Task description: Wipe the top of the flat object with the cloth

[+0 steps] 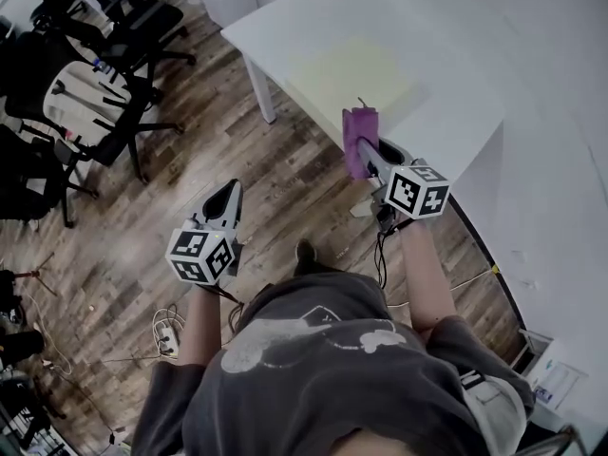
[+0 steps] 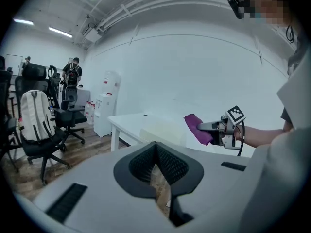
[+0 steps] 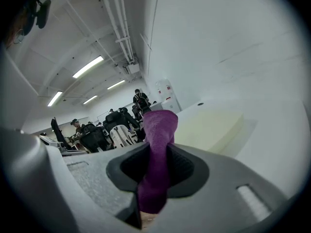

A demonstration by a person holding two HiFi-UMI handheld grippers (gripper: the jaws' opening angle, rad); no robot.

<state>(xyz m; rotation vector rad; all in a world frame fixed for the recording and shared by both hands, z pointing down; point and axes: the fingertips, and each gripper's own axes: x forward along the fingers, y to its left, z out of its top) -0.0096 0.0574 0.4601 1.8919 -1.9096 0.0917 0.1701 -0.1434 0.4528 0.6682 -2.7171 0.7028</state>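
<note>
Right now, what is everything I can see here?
table: one, white, upper right.
pad: one, pale yellow, flat on the table.
cloth: one, purple, held up near the table's edge.
chairs: several, black, on the floor at left.
backpack: one, white, on a chair.
cables: a tangle, white, on the floor.
floor: brown wood.
left gripper: one, grey, jaws together, empty, over the floor.
right gripper: one, grey, shut on the cloth.
</note>
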